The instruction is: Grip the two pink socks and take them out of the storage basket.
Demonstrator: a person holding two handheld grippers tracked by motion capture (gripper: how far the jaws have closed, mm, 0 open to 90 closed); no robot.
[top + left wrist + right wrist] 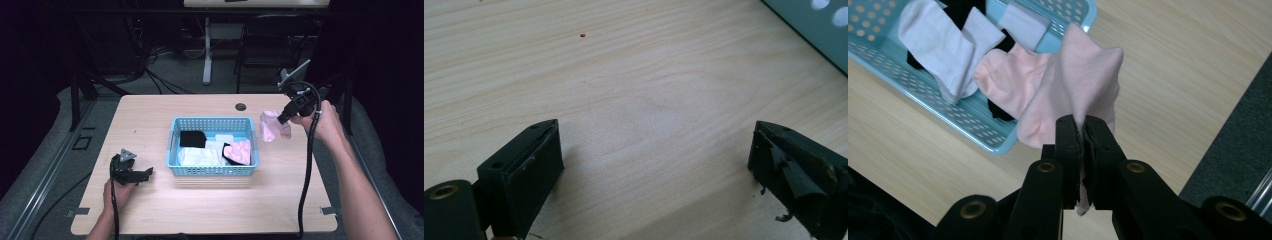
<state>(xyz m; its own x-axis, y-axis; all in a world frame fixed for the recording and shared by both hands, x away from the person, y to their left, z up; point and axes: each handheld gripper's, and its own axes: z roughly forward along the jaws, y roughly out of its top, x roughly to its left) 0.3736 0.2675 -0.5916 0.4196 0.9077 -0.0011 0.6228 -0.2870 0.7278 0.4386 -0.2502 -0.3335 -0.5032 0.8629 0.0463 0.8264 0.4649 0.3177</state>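
1. The right hand-held gripper [283, 120] is clamping a pink sock [273, 125] between its jaws and is holding it in the air just past the right end of the blue basket [214, 171], above the tabletop [150, 210].
2. In the right gripper view the jaws are pinching together on a fold of the pink sock [1075, 85], and the rest of it is hanging free beyond the tips.
3. The left hand-held gripper [148, 173] is resting low on the tabletop to the left of the basket, and its jaws are standing wide apart with nothing between them; in the left gripper view only bare wood [634, 95] is lying between its pads.
4. To do this step well, I judge that the person should be keeping the grip firm on the fold, lifting the sock clear of the basket wall, and lowering it flat onto open wood to the right.
5. The sock is limp, so it could be snagging on the rim if carried low.
6. Another pink sock [240, 151], a white sock [199, 156] and a black piece [192, 138] are lying inside the basket.
7. The tabletop is pale wood with a round cable hole [241, 107] near its far edge.
8. Beyond it the room is dim, with a black chair [272, 40], a desk leg [207, 50] and loose cables [155, 60] on grey flooring.
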